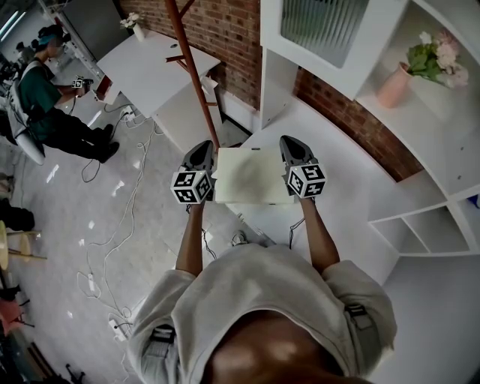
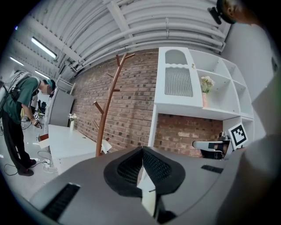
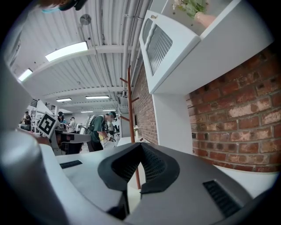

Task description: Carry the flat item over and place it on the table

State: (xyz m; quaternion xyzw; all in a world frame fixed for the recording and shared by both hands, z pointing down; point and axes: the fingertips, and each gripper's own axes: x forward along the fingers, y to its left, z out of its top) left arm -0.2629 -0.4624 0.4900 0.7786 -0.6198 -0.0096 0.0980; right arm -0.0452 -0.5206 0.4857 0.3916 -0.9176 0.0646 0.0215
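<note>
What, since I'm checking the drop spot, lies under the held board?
White tabletop shows right of the flat board, clamped between left gripper and right gripper; floor shows at its left. Directly beneath is covered.

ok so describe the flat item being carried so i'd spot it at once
In front of the white shelving unit on the red brick wall, the person's left gripper and right gripper point forward. Between them spans a pale cream, flat rectangular panel, pinched at both side edges. Unlike the white tables nearby, it hangs in mid-air.
</note>
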